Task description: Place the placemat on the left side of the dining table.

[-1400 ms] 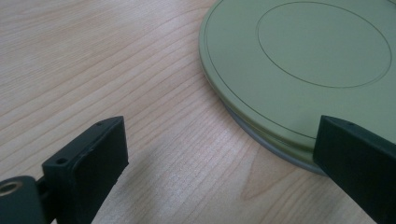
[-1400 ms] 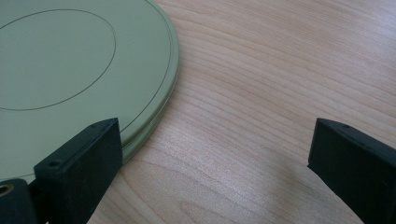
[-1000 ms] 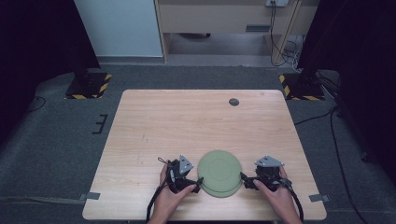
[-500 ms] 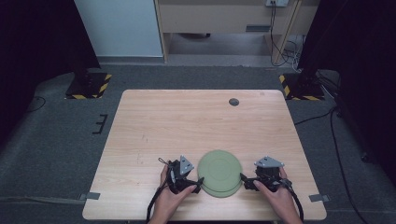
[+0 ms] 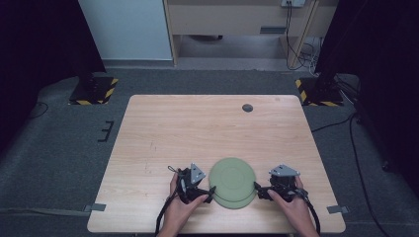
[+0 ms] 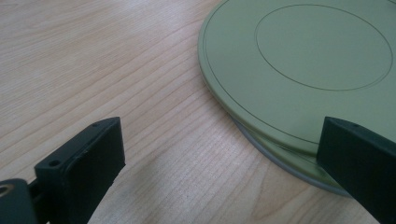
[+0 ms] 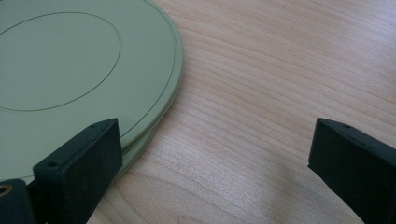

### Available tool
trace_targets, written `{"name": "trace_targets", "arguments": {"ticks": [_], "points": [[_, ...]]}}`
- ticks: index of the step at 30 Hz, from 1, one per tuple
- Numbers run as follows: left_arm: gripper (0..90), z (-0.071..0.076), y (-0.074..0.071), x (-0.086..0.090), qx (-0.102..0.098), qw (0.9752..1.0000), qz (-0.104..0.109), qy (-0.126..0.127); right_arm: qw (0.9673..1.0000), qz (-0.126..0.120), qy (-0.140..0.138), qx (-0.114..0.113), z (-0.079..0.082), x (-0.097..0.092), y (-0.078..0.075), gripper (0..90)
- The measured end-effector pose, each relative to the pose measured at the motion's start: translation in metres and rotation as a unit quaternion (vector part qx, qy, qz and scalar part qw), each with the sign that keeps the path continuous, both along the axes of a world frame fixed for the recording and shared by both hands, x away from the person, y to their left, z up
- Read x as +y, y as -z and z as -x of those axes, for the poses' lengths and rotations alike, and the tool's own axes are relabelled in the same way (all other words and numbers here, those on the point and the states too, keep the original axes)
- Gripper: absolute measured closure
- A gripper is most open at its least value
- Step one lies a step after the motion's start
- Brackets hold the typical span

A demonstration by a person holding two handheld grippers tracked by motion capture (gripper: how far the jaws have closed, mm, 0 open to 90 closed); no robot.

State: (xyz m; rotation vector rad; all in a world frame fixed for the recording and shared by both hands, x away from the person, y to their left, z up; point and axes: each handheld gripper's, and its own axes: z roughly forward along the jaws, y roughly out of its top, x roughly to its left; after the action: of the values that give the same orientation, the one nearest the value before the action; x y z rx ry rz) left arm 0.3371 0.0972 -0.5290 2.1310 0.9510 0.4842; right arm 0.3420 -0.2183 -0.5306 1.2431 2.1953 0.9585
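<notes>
High view: stacked green plates [image 5: 232,181] lie at the bench's [image 5: 197,128] 6 o'clock edge, between wide-open left tongs [image 5: 210,193] and right tongs [image 5: 258,190]. Probably stiff, light, slick; grip the rims.

Matt, smooth green plastic plates [image 6: 322,65] on a pale, fine-grained wooden table [image 5: 197,133].

High view overhead; gripper views close, low, sharing green plates [image 6: 299,70]
</notes>
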Motion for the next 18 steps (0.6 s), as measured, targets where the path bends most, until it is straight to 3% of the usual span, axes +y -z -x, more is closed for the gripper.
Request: {"name": "trace_targets", "arguments": {"ticks": [5, 18], "points": [[3.2, 0.0022, -0.0016, 0.0011, 0.000, 0.9999, 0.012, 0.001, 1.0000, -0.003, -0.005, 0.003, 0.0011, -0.0009, -0.0010, 3.7], [1.2, 0.0008, -0.0005, -0.0012, -0.001, 1.0000, 0.001, -0.001, 1.0000, -0.001, -0.010, 0.001, 0.0006, 0.0005, -0.0003, 3.0]]}}
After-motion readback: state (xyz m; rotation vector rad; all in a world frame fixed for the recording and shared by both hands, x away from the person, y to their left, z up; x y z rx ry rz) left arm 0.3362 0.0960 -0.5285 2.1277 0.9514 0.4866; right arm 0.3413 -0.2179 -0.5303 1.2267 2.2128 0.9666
